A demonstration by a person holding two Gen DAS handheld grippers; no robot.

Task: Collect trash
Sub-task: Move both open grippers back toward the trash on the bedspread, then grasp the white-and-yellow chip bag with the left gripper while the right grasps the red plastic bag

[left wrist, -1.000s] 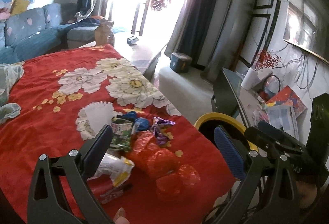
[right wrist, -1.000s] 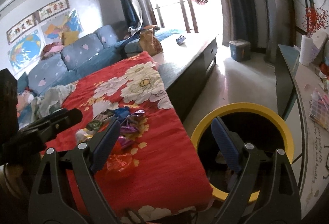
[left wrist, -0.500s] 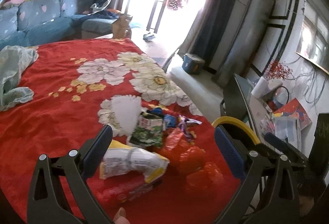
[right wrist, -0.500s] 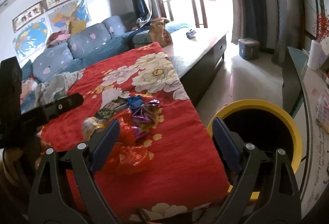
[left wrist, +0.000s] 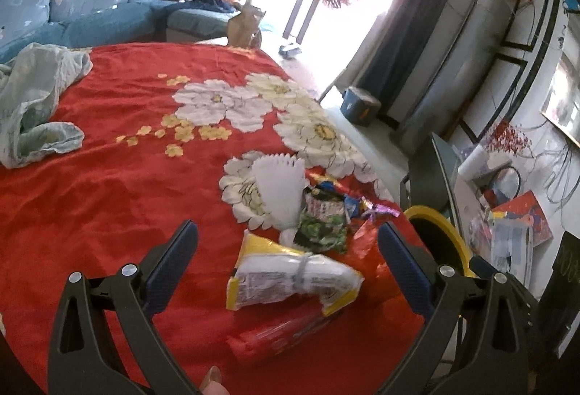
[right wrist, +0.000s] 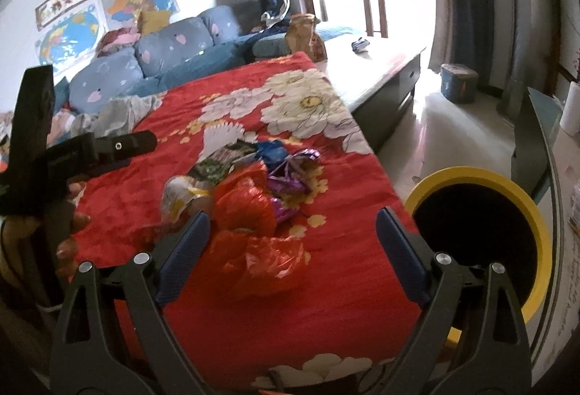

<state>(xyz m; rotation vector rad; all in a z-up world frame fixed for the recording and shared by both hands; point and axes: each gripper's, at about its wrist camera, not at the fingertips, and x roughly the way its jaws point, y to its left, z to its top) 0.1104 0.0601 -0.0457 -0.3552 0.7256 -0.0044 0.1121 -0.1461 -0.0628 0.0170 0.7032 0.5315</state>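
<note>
A heap of trash lies on the red flowered cloth: a yellow-white snack bag, a green wrapper, a white paper fan, a red clear packet, purple foil wrappers and a red plastic bag. My left gripper is open, with the snack bag between its fingers. My right gripper is open above the red plastic bag. A black bin with a yellow rim stands by the table's right edge, also in the left wrist view.
A pale green cloth lies at the table's left. A blue sofa stands behind. A glass side table with papers is right of the bin. A brown paper bag sits at the far end.
Both grippers have swung left over the table. The snack bag now sits between the left fingers; the red plastic bag now sits between the right fingers. Both stay open.
</note>
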